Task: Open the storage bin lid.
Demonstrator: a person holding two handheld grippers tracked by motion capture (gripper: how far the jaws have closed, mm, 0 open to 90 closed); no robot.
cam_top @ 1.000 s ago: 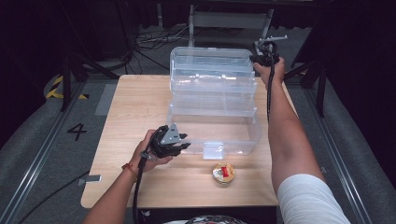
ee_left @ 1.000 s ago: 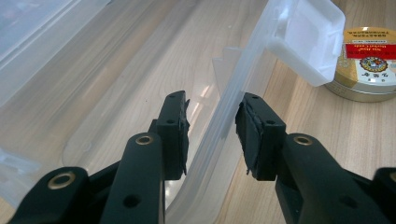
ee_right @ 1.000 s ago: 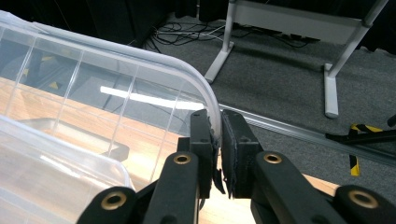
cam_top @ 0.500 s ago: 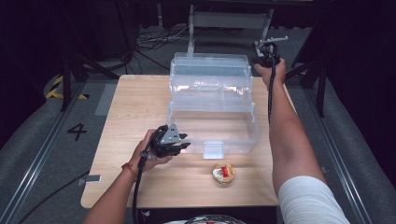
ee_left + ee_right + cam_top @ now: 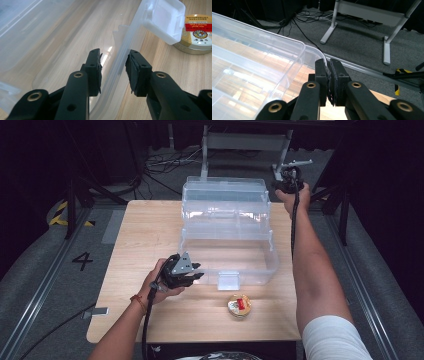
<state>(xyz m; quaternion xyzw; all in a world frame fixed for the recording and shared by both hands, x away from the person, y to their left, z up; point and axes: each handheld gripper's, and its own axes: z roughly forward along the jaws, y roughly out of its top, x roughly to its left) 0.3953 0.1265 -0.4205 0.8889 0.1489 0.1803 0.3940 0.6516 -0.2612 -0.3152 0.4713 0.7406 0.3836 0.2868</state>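
Note:
A clear plastic box [image 5: 227, 262] stands on the wooden table with its lid [image 5: 225, 195] raised at the back. My left gripper [image 5: 197, 276] is at the box's front left corner. Its jaws straddle the front wall [image 5: 117, 65], one inside and one outside, closed on the rim. My right gripper [image 5: 281, 184] is held high at the back right, shut on the thin edge of the lid [image 5: 262, 62]; its pads [image 5: 329, 80] meet on that edge. A white latch [image 5: 162, 20] hangs from the box's front.
A small round tin [image 5: 239, 306] with a red and white label lies on the table in front of the box, close to the latch. It shows at the upper right [image 5: 197, 35] in the left gripper view. Behind the table are cables and a metal stand [image 5: 387, 45] on the floor.
The right gripper and the lid edge it holds have sunk slightly in the high view. The left gripper has stayed at the box's front corner.

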